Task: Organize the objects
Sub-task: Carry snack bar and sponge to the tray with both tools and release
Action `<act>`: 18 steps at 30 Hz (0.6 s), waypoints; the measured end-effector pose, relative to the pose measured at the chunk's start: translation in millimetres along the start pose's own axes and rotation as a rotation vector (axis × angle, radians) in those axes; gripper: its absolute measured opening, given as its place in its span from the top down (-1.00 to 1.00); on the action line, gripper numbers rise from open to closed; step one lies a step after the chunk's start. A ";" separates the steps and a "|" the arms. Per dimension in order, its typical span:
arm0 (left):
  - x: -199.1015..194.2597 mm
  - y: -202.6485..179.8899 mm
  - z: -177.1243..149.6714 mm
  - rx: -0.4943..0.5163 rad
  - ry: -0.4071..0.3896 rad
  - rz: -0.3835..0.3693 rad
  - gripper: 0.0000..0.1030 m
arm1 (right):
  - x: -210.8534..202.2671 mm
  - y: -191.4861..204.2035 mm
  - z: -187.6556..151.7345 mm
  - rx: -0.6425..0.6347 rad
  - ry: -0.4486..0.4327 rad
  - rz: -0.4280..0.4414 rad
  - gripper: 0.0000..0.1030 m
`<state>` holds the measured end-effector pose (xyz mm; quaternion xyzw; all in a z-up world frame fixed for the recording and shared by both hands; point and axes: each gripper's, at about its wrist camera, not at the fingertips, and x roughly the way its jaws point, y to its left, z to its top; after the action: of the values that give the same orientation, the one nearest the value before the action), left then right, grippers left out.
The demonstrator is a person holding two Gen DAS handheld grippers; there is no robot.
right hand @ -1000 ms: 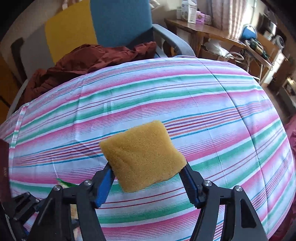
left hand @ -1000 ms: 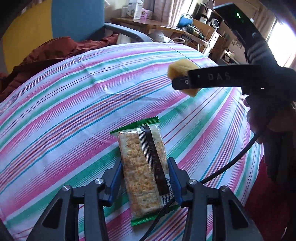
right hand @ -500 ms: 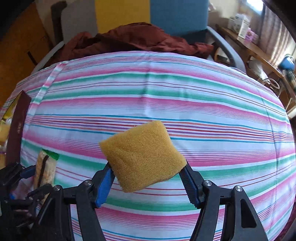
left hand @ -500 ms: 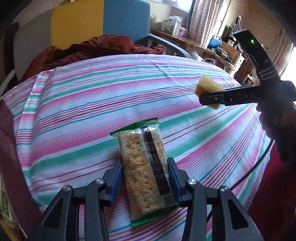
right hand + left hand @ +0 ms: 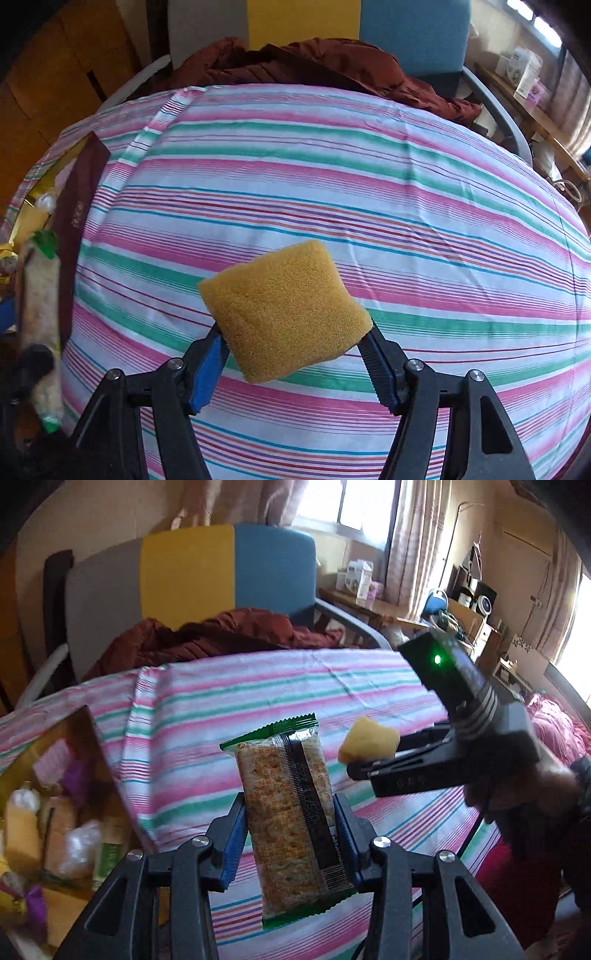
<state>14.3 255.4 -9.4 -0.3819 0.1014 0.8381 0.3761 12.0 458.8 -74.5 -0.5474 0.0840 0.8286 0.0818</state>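
**Both grippers loaded, heading for the box**

The left gripper (image 5: 290,843) is clenched on a cracker packet (image 5: 290,808), pinching it across its narrow width at the lower half so the long green-edged wrapper stands upright and clear of the striped cloth (image 5: 229,701). Held that way, the packet is easy to lower end-first into a container. At the lower left of the left wrist view sits an open cardboard box (image 5: 55,812) already filled with small wrapped items, blurred beyond naming; it looks like the likely destination.

The right gripper (image 5: 295,354) is closed on a yellow sponge (image 5: 286,310), its sides squeezed inward between the blue pads (image 5: 207,373), so the grip seems firm on a soft thing. It hangs above the bare striped cloth, centre frame. In the left wrist view the same sponge (image 5: 369,744) shows right of centre, just beside the packet but apart from it.

A brown jacket (image 5: 314,62) lies on the chair (image 5: 229,568) at the top of both views.
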 end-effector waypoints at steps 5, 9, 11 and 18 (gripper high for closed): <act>-29.3 17.1 2.6 -0.012 -0.058 0.057 0.14 | -15.2 27.9 0.3 0.019 -0.072 0.060 -0.34; -44.0 32.6 -3.4 -0.045 -0.070 0.087 0.14 | -27.6 53.5 -2.2 0.030 -0.119 0.113 -0.34; -50.9 41.7 -7.7 -0.067 -0.078 0.099 0.14 | -32.2 68.2 -3.2 0.041 -0.139 0.149 -0.34; -74.2 69.0 -25.2 -0.126 -0.100 0.149 0.14 | -43.6 114.1 -10.2 0.012 -0.181 0.210 -0.34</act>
<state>11.2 154.9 18.3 -0.3538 0.0576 0.8866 0.2923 12.1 343.6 -32.6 -0.4581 0.1380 0.8781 0.0050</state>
